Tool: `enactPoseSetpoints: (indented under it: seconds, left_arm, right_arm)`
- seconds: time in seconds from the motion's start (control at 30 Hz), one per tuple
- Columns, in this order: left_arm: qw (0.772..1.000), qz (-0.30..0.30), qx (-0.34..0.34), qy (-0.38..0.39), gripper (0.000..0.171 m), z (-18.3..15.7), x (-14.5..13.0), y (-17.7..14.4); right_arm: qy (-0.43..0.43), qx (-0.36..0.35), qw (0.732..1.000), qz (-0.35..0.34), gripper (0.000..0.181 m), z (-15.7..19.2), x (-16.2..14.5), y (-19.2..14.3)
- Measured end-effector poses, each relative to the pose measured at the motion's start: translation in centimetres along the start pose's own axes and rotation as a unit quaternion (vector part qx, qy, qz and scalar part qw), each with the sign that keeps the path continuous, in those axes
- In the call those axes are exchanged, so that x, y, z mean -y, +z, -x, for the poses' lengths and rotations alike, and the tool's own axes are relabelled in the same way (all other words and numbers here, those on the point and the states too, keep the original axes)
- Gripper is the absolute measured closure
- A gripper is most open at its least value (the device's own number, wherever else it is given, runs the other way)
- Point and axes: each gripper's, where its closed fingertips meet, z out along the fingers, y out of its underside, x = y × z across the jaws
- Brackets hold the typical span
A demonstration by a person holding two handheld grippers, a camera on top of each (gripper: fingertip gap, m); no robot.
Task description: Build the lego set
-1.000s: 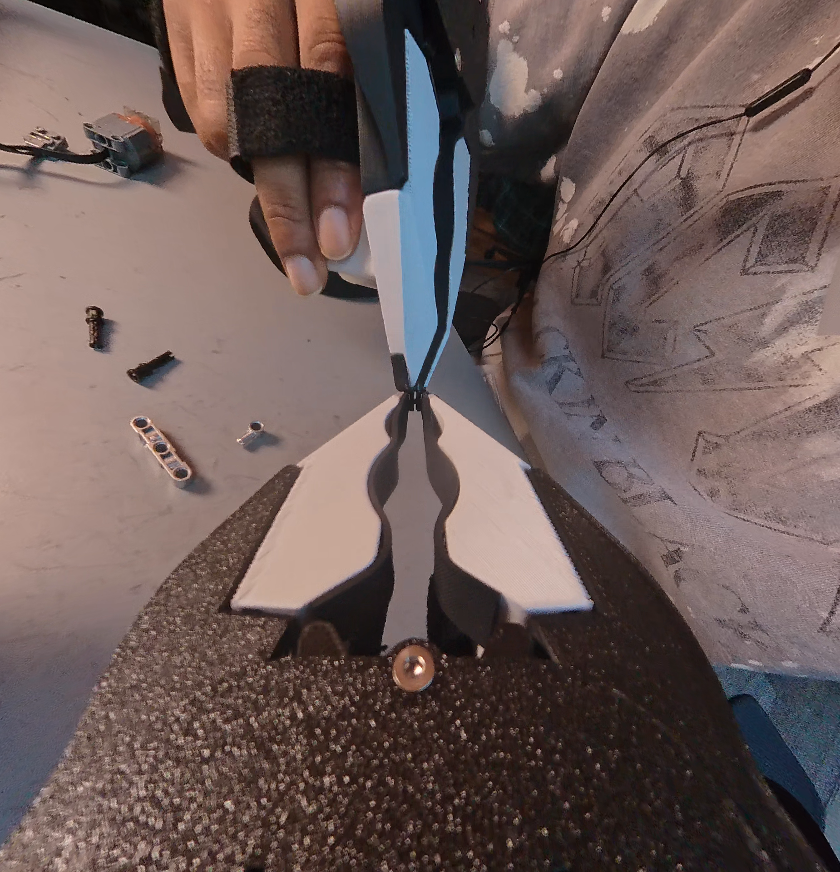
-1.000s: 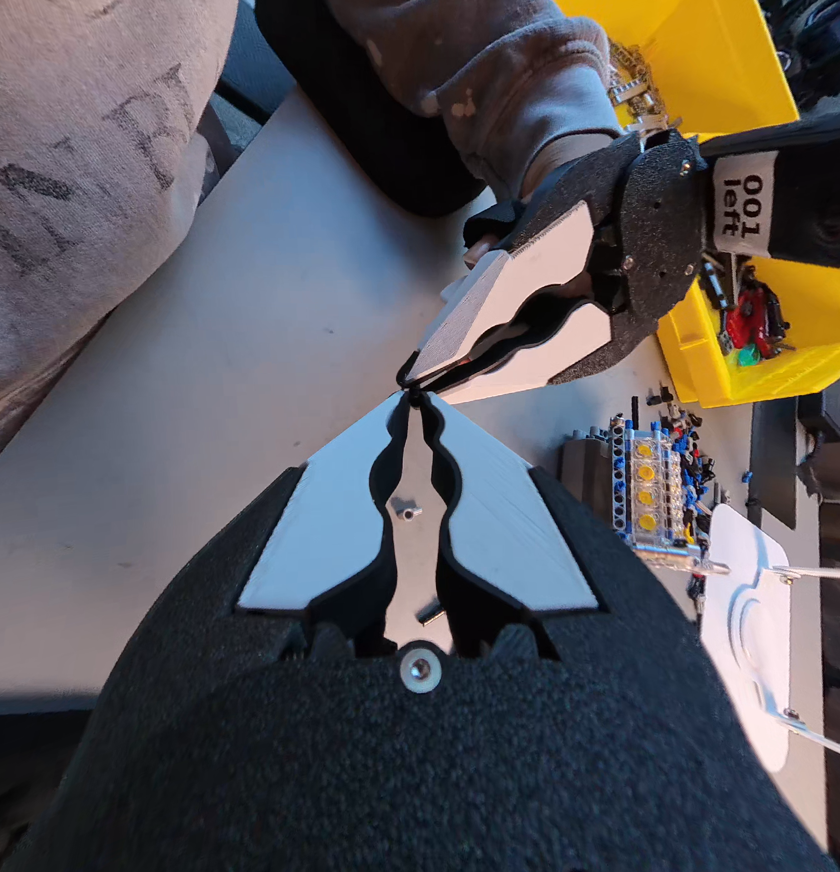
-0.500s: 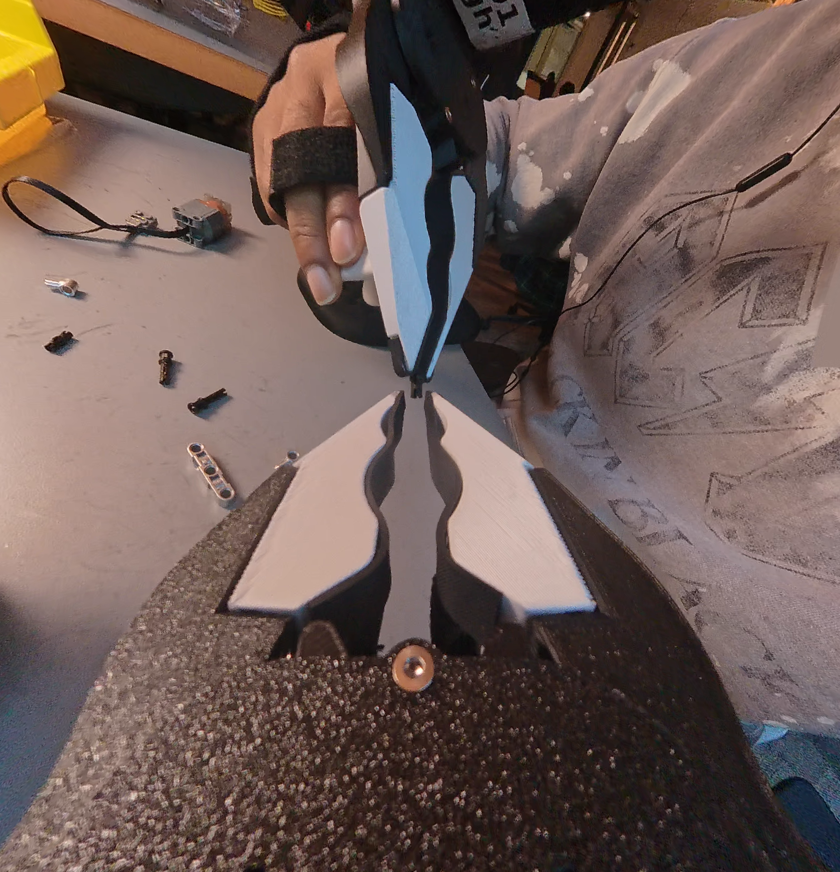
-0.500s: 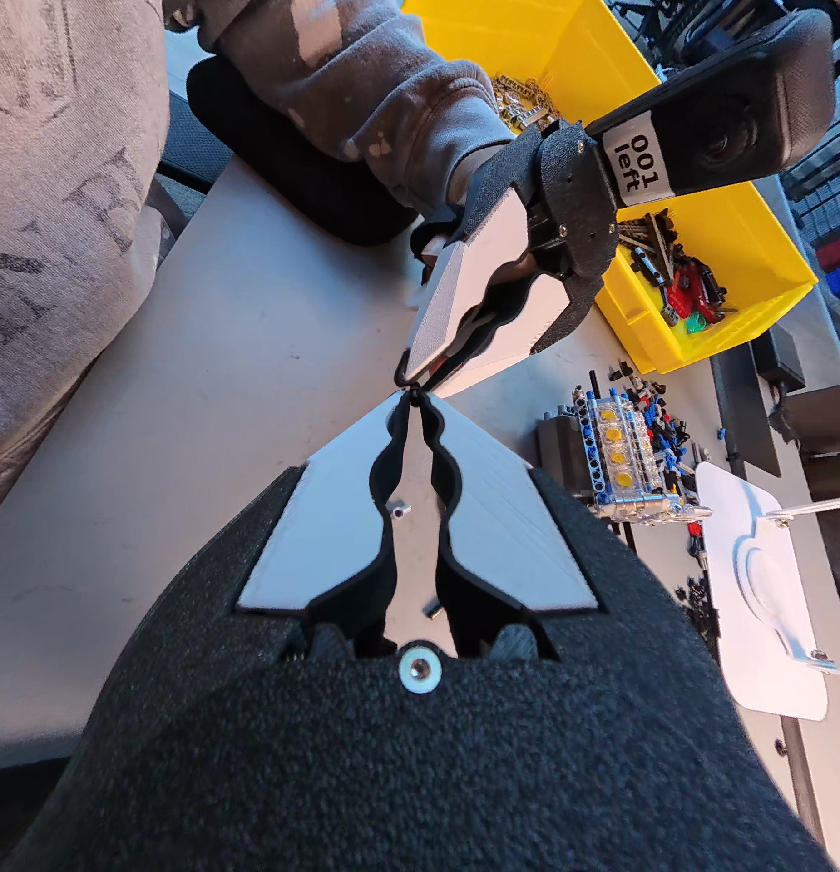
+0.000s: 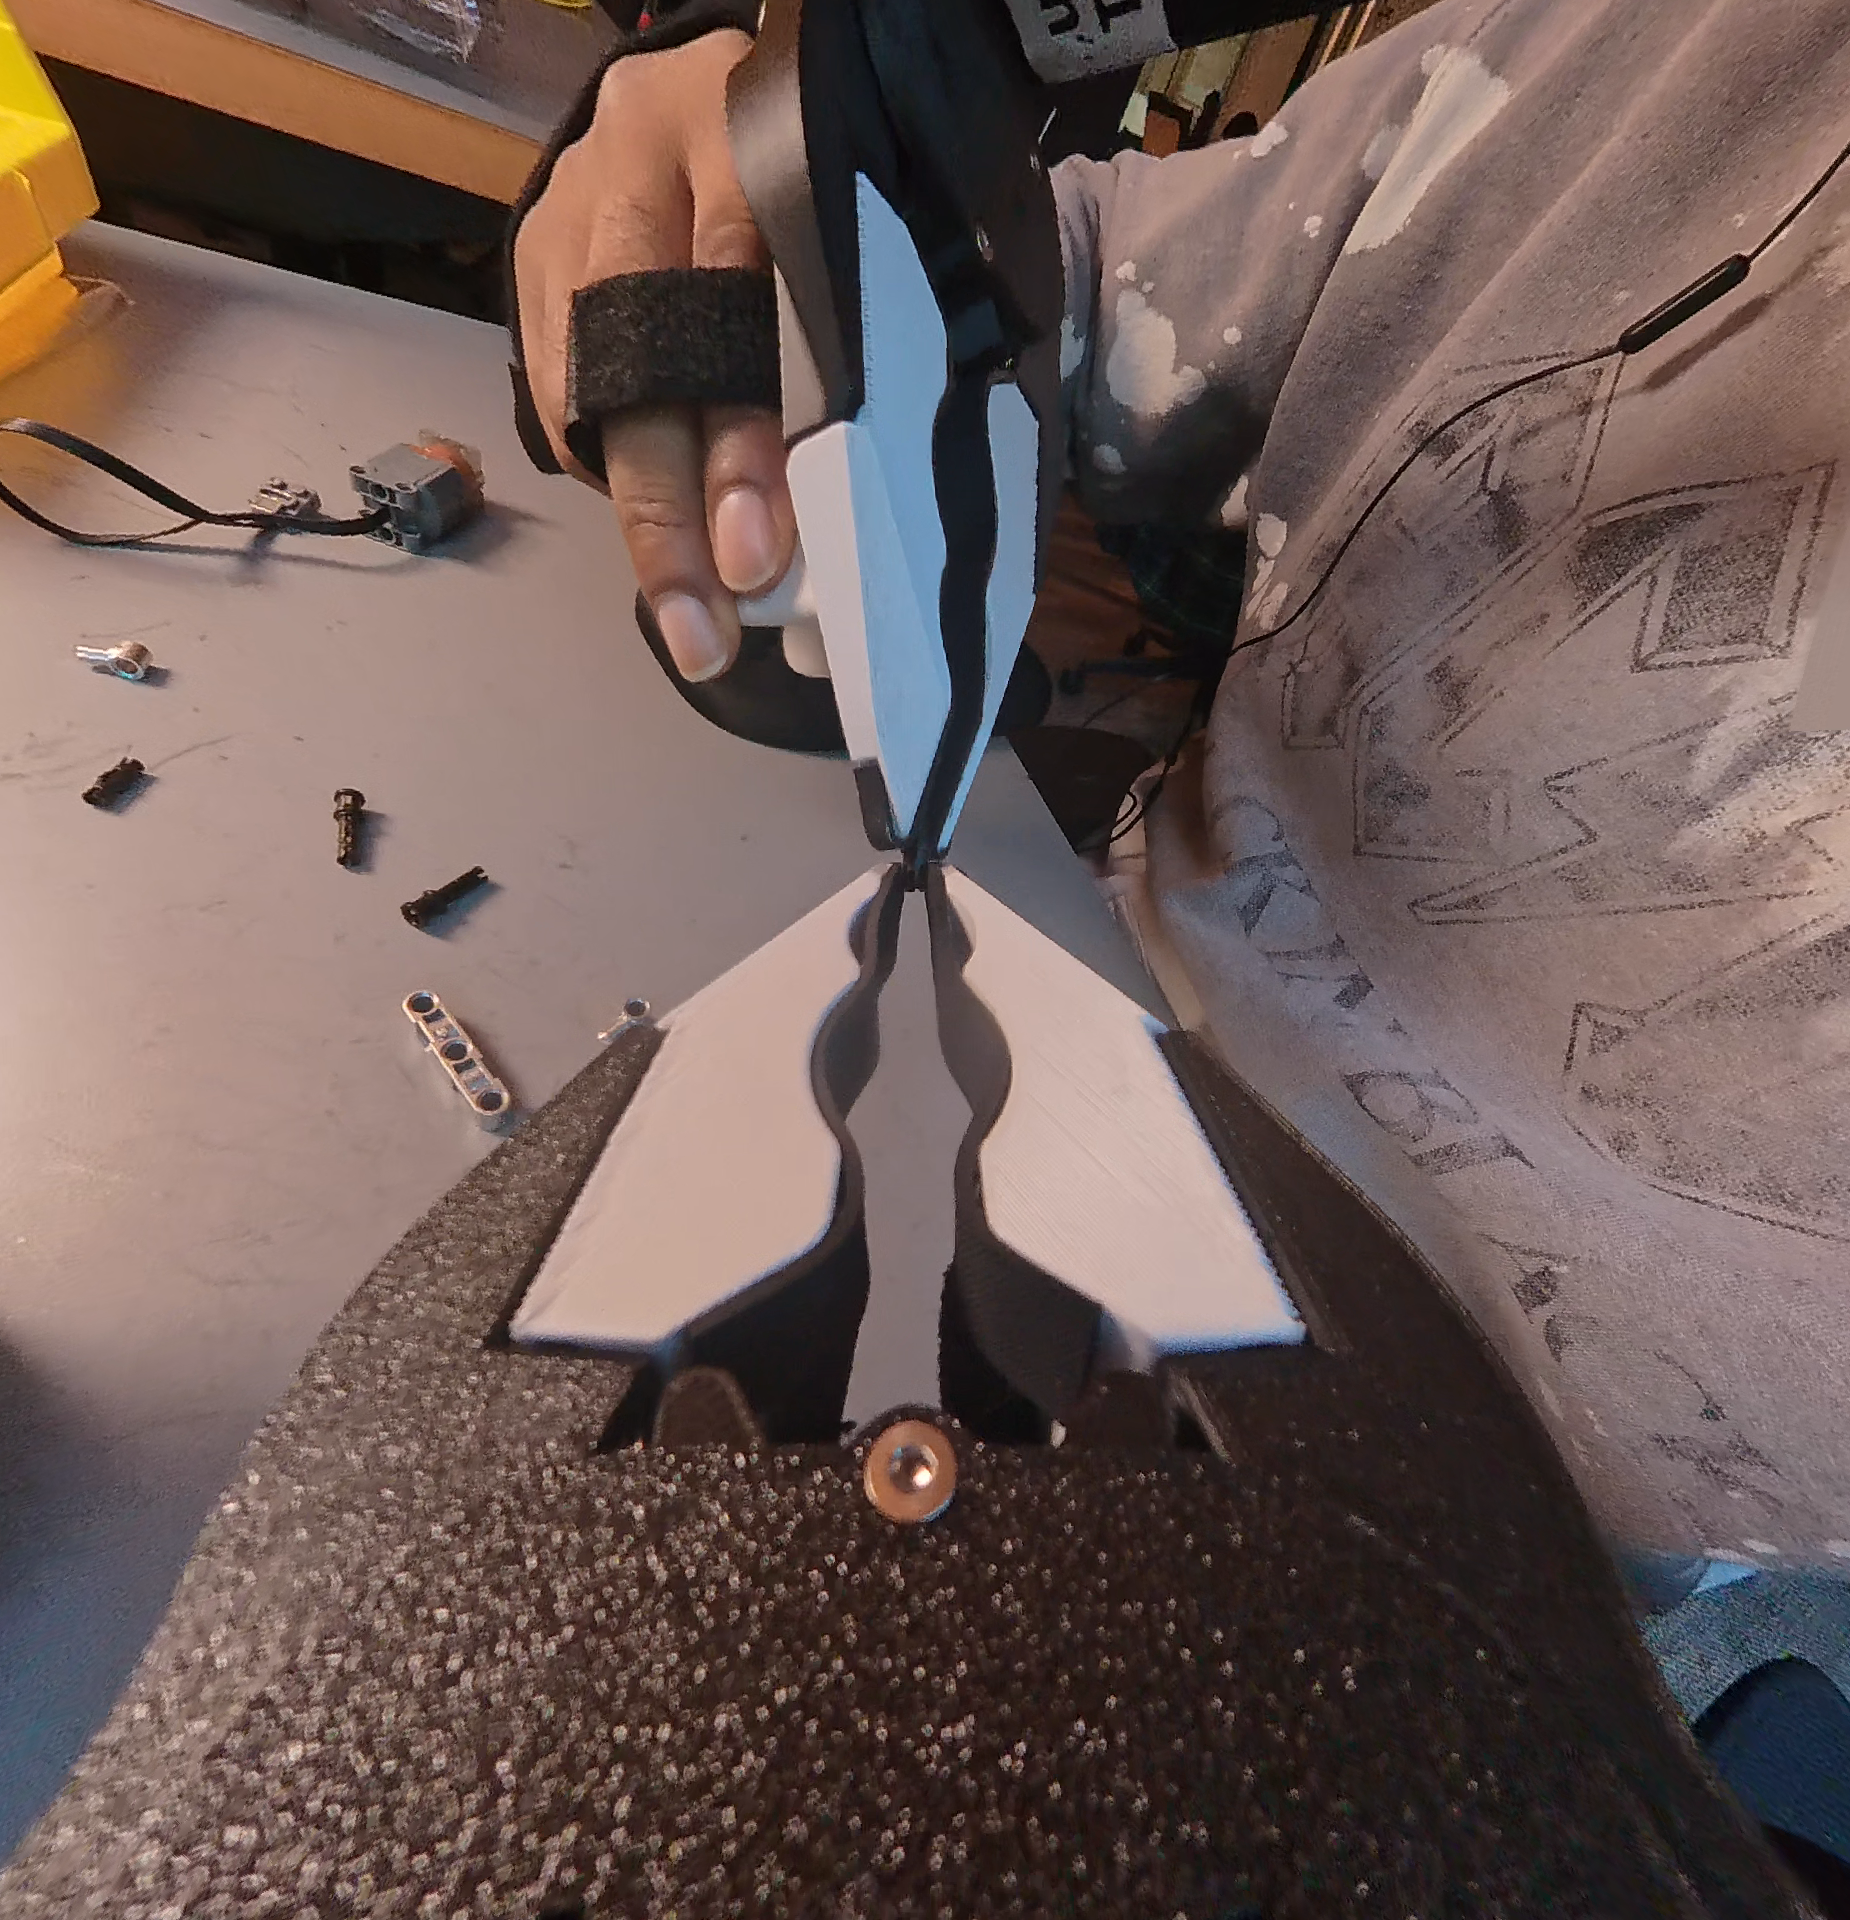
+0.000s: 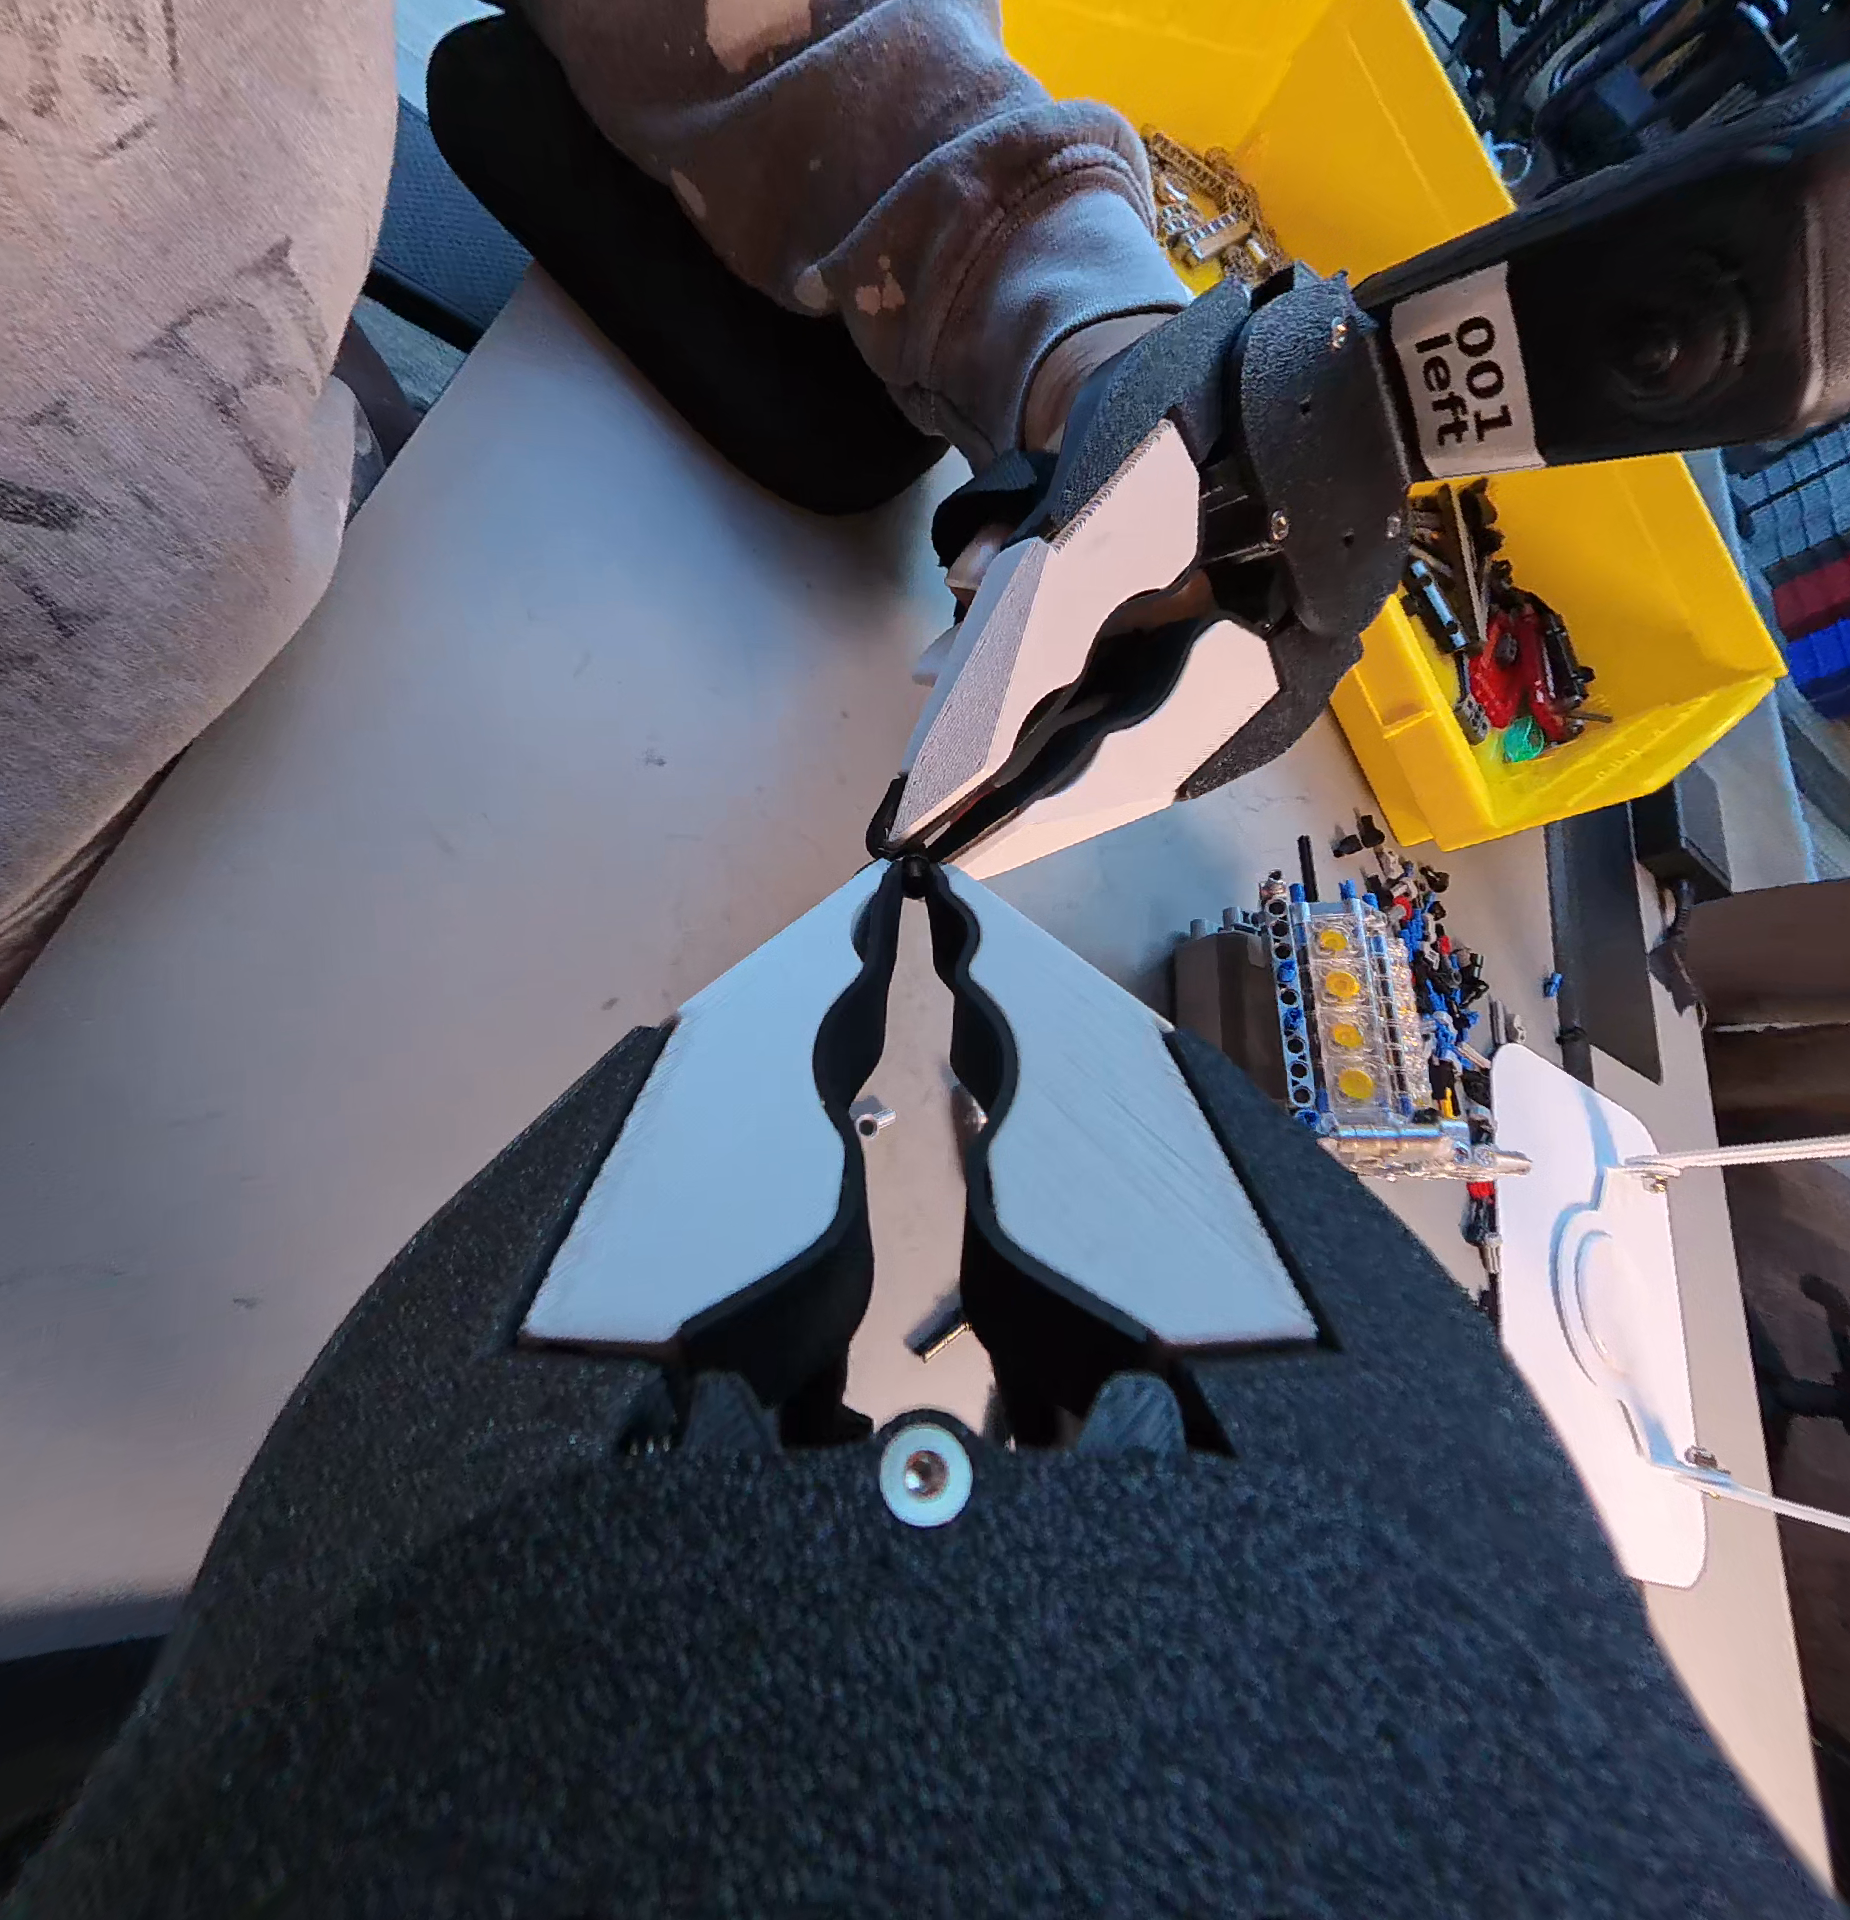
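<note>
— What's the camera on the left tool (image 5: 913,883) showing?

— Its white fingers are drawn narrow, tips almost together, up off the grey desk (image 5: 225,1091). The right tool (image 5: 916,831) comes down from above, and the two meet tip to tip at a small black piece (image 5: 916,862). A hand (image 5: 672,416) with a black strap across two fingers holds that right tool.

— And on the desk?

— To the left lie three black pins (image 5: 349,826), a grey beam with holes (image 5: 456,1062) and a grey block on a black cable (image 5: 417,488). A grey printed sweatshirt (image 5: 1523,831) fills the right side.

— Now the right one's camera?

— The right tool's fingers are pinched close, with the small black piece (image 6: 913,868) caught at the very tips, above the desk. The left tool (image 6: 890,836) slants in from the upper right, narrowed as well, its tips against that piece. I can't tell whether it grips the piece too.

— What's behind it?

— A yellow bin (image 6: 1368,135) of parts. Nearer, there's a clear model with yellow rounds (image 6: 1347,1039) among loose small bits, and a white plate (image 6: 1586,1299) just beside it.
</note>
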Motion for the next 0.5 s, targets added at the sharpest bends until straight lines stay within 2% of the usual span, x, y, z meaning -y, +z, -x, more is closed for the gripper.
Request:
enactPoseSetpoints:
  seconds: [0.4, 0.5]
  left_arm:
    - [0.999, 0.025, -0.026, -0.013, 0.169, -0.5, -1.3, 0.8]
    - [0.999, 0.033, -0.016, -0.017, 0.169, 0.0, -1.7, 1.0]
  right_arm:
    - [-0.044, 0.005, 0.999, 0.017, 0.177, 1.4, -0.3, 0.6]
    - [-0.018, 0.006, 0.999, 0.031, 0.178, 1.4, -1.0, 0.8]
